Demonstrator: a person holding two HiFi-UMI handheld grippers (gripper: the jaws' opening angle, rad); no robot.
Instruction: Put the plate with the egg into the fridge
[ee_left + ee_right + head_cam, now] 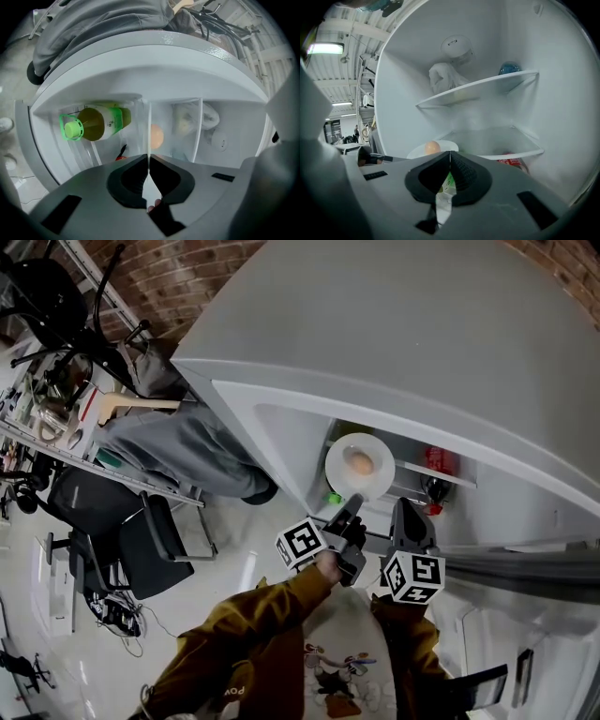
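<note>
fridge [394, 324] open; bottle [96, 123] label illegible; plate [377, 486] bears egg [360, 462]

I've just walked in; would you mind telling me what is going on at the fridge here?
A person stands at the open fridge with a claw in each hand. The left claw is shut on the rim of a white plate carrying an egg, holding it at the fridge's opening; the plate has not been set down yet. The right claw is shut and empty beside it.
</note>
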